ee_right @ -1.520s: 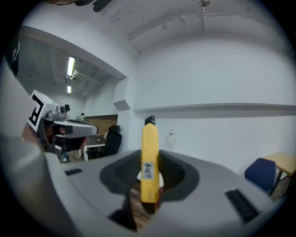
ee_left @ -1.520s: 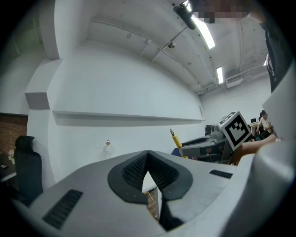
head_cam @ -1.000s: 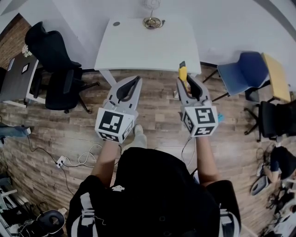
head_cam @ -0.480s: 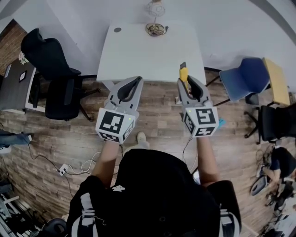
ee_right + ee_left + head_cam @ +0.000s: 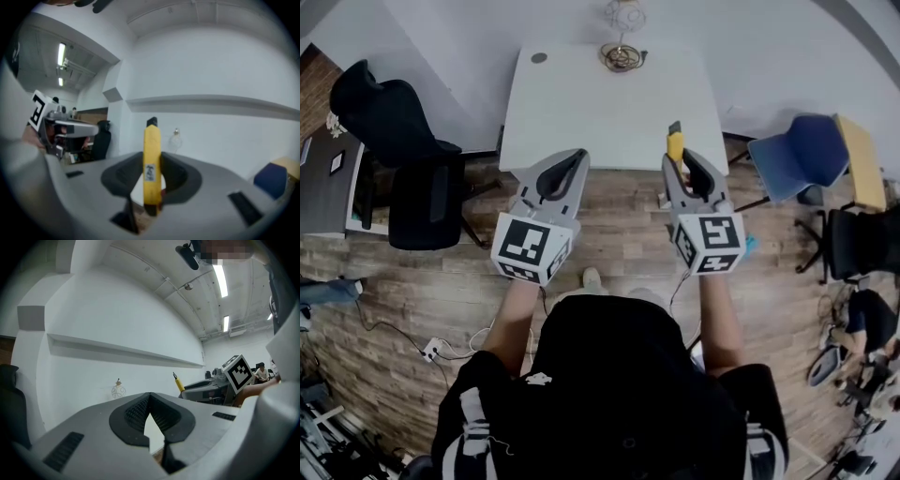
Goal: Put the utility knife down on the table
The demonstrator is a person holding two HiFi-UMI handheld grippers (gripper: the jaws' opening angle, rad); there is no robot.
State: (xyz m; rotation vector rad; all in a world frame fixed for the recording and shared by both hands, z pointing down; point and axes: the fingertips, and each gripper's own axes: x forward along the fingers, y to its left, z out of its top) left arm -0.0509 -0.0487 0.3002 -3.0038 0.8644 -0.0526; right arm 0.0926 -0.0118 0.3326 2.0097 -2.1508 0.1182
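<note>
White rectangular table point(image 5: 609, 103) on wood-plank floor point(image 5: 619, 234), perhaps a wire ornament point(image 5: 622, 56) at its far edge. Before it, left gripper point(image 5: 572, 156) closed, empty; right gripper point(image 5: 682, 159) clamps yellow utility knife point(image 5: 675, 145), tip forward.

Smooth matt table point(image 5: 600, 103), wood-plank floor point(image 5: 623, 220), smooth plastic utility knife point(image 5: 151, 159)

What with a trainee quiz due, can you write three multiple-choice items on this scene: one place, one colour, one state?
1. Where is the utility knife? A) on the table B) in the right claw C) on the floor
2. What colour is its body? A) yellow B) red C) green
3. How is the left claw? A) wide open B) shut on a cup C) shut, empty
Answers: 1B, the right claw grips it; 2A, the handle shows yellow; 3C, its tips meet with nothing between.
</note>
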